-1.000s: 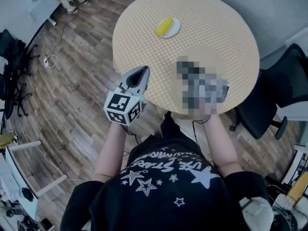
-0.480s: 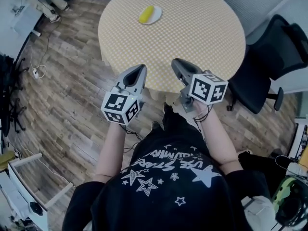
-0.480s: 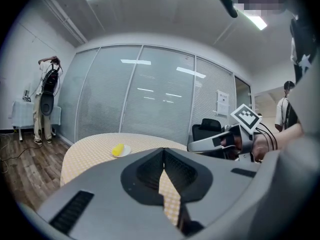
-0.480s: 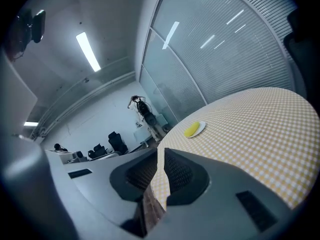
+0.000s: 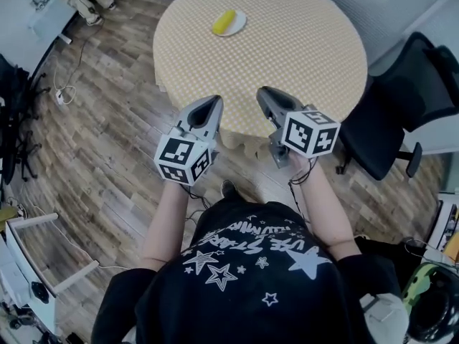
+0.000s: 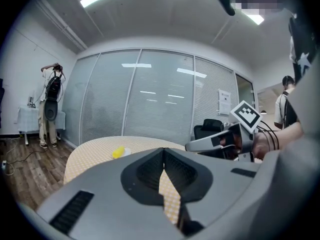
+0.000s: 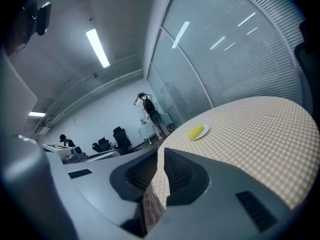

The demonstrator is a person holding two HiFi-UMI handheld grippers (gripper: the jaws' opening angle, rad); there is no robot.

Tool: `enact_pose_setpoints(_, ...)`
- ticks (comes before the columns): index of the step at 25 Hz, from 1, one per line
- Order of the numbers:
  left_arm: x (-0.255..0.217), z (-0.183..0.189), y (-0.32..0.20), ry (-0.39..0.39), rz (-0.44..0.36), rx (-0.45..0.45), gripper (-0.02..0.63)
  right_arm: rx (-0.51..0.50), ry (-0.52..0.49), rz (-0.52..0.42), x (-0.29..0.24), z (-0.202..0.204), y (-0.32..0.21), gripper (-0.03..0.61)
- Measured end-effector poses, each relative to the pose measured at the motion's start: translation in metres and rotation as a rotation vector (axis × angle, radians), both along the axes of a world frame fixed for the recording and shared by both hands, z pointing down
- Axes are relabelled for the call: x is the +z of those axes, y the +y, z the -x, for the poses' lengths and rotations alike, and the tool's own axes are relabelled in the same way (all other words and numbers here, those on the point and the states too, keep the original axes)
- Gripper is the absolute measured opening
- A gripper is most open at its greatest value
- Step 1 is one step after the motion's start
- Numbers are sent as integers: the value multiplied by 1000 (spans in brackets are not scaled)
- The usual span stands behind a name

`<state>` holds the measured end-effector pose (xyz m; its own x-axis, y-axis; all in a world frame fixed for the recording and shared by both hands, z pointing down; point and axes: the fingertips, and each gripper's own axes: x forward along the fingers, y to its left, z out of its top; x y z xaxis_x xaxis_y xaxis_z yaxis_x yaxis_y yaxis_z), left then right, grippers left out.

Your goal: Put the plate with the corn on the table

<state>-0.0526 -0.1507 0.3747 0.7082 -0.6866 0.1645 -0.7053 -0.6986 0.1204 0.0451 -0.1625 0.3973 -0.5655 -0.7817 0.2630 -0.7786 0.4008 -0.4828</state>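
The plate point(image 5: 231, 24) with the corn cob point(image 5: 223, 21) on it stands on the round table point(image 5: 301, 56), flat, towards the far-left part of the top and inside the rim. Nothing else lies on the yellow checked tablecloth point(image 5: 287, 20). An office chair point(image 5: 401, 99) stands just off the table's right side, apart from the work.

Judgement: the placement looks complete. The plate bears on the table alone and neither gripper is near it. What remains is the stand-off.

- To do that well, hold both grippers clear of the cloth's overhang at the near edge, so that no tip catches and drags the cloth and shifts the plate.
- If the plate needs correcting, take it by the rim and not by the cob, which would likely roll.

Pose:

- The left gripper point(image 5: 213, 101) and the right gripper point(image 5: 262, 92) are held side by side in front of the person's waist.
- Their tips lie at about the table's near edge and point towards its far side.
- On each gripper the jaws are brought together at the tips, with nothing between them.
- Both forearms reach forward from bent elbows kept close to the body.
- The plate is well apart from both tips.
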Motion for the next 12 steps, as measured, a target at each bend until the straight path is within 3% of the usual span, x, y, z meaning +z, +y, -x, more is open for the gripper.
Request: enact_pose_setpoints(12,-10,-29,69,-18,-21,-59,6,-78,43,-32,-6,-24,65,54)
